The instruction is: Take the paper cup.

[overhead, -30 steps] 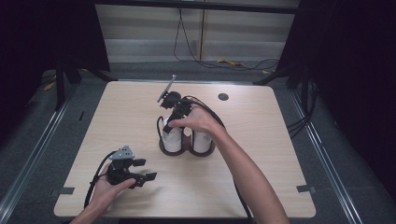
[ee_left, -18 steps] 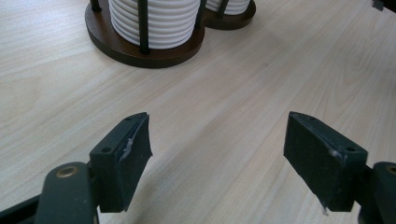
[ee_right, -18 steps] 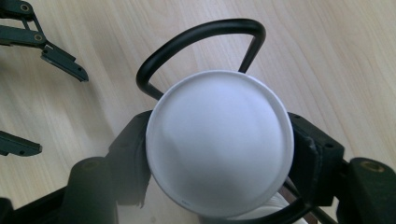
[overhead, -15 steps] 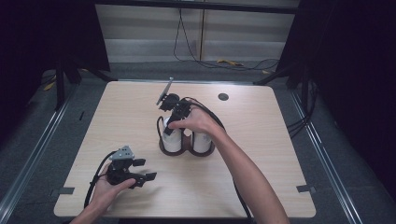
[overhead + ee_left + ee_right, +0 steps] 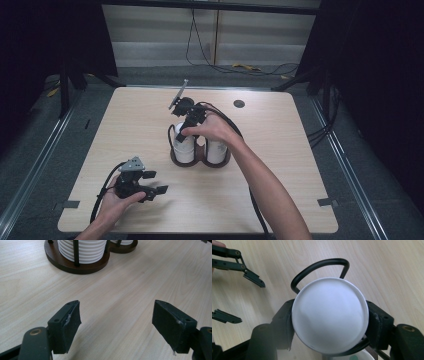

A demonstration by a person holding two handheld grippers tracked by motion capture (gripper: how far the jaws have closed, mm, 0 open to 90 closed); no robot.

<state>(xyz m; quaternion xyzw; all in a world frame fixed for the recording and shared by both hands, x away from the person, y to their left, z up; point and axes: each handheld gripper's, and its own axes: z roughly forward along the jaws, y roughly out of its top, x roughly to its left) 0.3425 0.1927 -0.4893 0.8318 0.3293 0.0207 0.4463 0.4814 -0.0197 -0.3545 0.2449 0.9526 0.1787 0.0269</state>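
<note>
Pale wood worktop carries a dark wooden rack holding white ribbed cups. Your right gripper has its fingers pinching the left cup by its rim from above. Your left gripper rests with its fingers spread, well apart from the rack.

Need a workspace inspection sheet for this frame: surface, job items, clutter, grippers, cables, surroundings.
Surface: light wood table, one dark round spot.
Job's things: dark wooden holder with two white ribbed jars; left jar, right jar.
Clutter: nothing seen.
Grippers: left gripper open, low over bare table; right gripper closed around the left jar's white lid.
Cables: black cable trails from right gripper.
Surroundings: dark curtains, floor wiring.
</note>
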